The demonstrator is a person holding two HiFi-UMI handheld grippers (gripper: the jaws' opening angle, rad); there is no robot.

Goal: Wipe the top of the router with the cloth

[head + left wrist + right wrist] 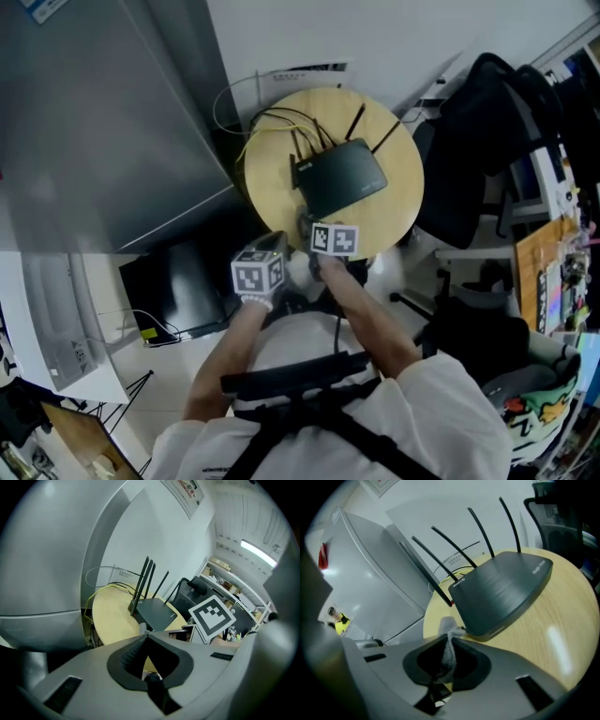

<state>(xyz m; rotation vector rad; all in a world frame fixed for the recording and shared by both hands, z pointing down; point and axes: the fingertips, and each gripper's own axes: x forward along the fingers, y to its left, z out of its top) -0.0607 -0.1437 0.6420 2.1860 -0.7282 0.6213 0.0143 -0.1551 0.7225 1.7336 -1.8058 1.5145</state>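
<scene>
Just before the router (501, 590), right tongs (449, 637) pinch the cloth (447, 656); left tongs (146, 635), farther back, are closed and empty.

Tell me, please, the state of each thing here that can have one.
Router: lying flat on the table, antennas raised, top bare.
Right gripper: shut on the cloth.
Cloth: pinched in the right gripper, close to the router's near edge.
Left gripper: shut, empty.

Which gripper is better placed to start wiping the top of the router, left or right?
Right. The right gripper has the cloth pinched in its jaws, just short of the near edge of the router. The left gripper is shut on nothing and sits farther back.
</scene>
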